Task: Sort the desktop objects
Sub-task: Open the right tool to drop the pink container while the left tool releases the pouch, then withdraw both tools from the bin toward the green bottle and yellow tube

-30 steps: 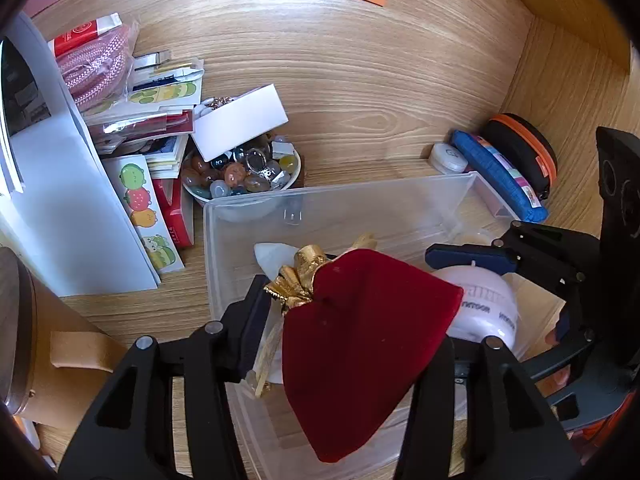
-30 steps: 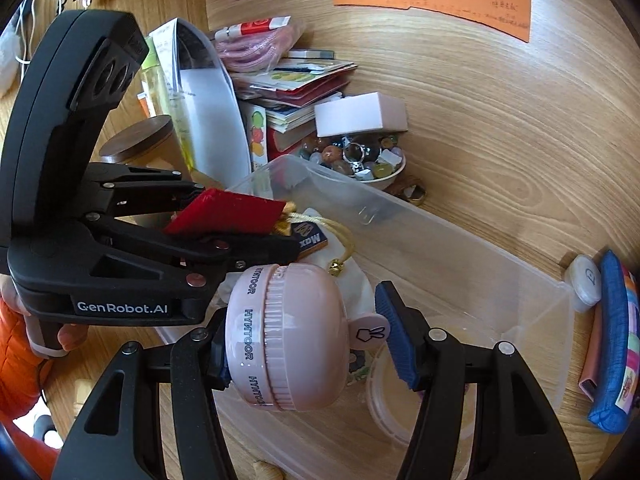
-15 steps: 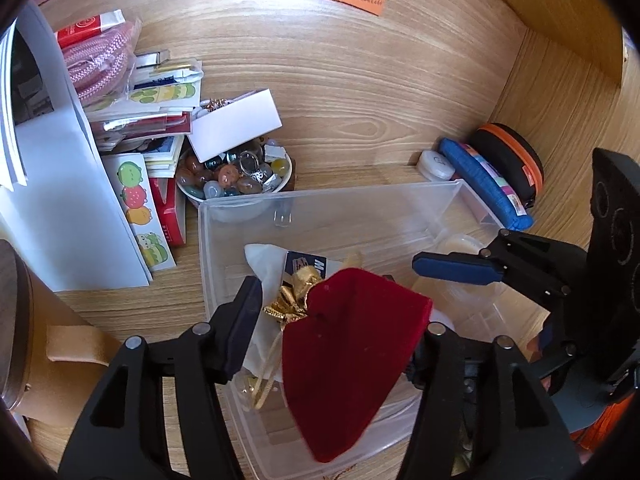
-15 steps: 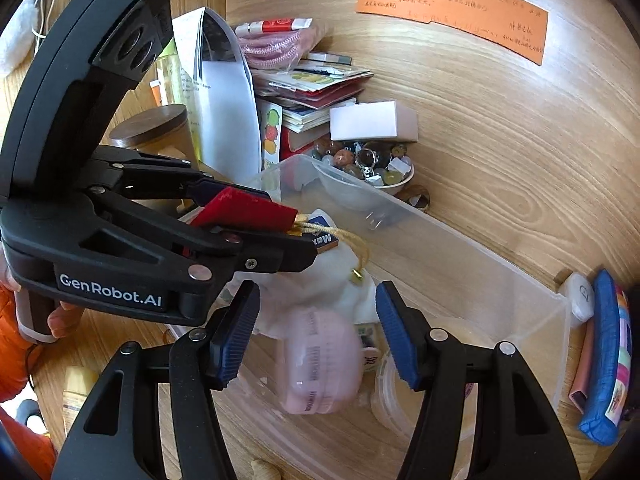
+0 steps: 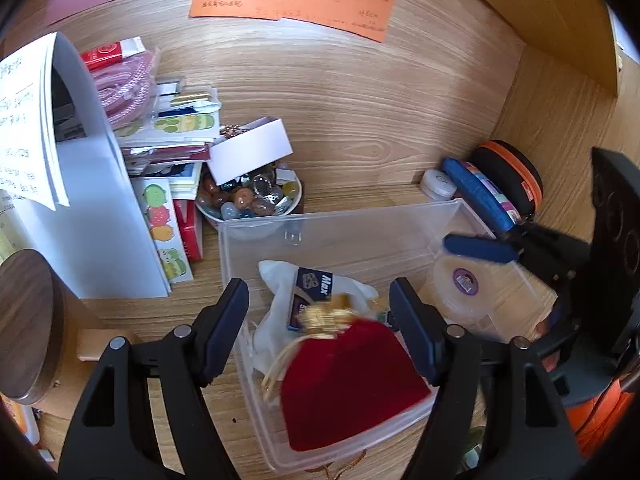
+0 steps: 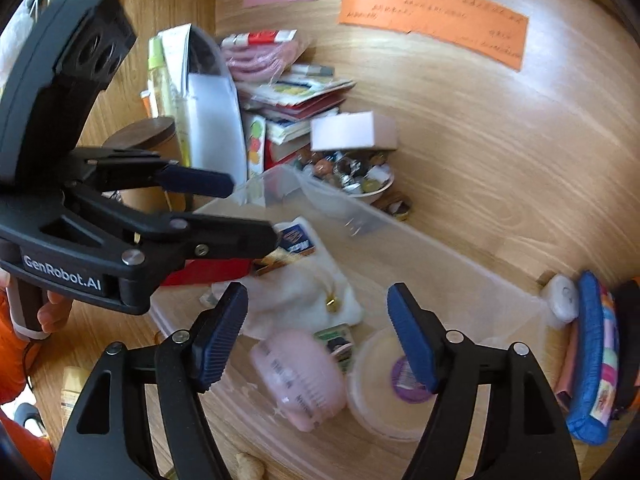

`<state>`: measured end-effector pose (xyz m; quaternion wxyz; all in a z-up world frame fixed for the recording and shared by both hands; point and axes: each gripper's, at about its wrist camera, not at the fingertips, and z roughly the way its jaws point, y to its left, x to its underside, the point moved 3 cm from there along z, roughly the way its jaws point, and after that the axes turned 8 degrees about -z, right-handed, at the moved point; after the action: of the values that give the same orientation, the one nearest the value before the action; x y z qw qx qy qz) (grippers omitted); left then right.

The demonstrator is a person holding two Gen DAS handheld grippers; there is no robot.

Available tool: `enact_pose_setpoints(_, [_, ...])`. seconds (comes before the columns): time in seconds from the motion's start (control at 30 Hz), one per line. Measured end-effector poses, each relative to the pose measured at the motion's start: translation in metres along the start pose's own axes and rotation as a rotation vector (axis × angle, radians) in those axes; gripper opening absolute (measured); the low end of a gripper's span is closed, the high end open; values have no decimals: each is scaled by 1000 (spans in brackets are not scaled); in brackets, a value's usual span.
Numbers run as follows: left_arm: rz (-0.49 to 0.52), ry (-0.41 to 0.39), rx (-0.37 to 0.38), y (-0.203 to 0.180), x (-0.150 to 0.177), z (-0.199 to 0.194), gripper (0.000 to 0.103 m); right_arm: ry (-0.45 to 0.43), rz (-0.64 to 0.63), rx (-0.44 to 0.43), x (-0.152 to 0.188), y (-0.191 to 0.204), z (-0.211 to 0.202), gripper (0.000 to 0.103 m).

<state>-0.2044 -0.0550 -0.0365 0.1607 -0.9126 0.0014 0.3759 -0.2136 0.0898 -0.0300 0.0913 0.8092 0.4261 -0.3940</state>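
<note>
In the clear bin: one red pouch, one pink case; both grippers' jaws opening, empty.

A clear plastic bin sits open on the wooden worktop. Inside it, a red velvet pouch with a gold tie at its neck lies tilted against the near wall, partly over a white cloth bag carrying a dark blue label. Beside these, a pink round case lies on its side, next to a translucent round tub with a purple label.
</note>
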Motion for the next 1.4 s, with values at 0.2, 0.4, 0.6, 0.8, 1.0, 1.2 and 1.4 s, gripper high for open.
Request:
enact_pose_setpoints(0.2, [-12, -42, -29, 5, -1, -24, 92, 6, 27, 74, -3, -12, -17, 71])
enact_pose_setpoints(0.4, [5, -54, -66, 0, 9, -46, 96, -4, 68, 92, 7, -12, -43, 71])
enact_pose_setpoints(0.6, [40, -53, -99, -13, 27, -64, 96, -19, 80, 81, 17, 0, -64, 71])
enact_pose_setpoints(0.8, [52, -67, -128, -19, 44, -82, 99, -48, 83, 86, 27, 13, -86, 82])
enact_pose_setpoints(1.0, [30, -47, -142, -19, 65, -90, 99, -65, 108, 82, 44, 26, -105, 82])
enact_pose_setpoints(1.2, [24, -13, -155, -21, 92, -91, 99, -44, 126, 61, 64, 40, -107, 82])
enact_pose_setpoints(1.4, [22, 18, -161, -22, 117, -90, 99, -40, 149, 32, 78, 51, -108, 82])
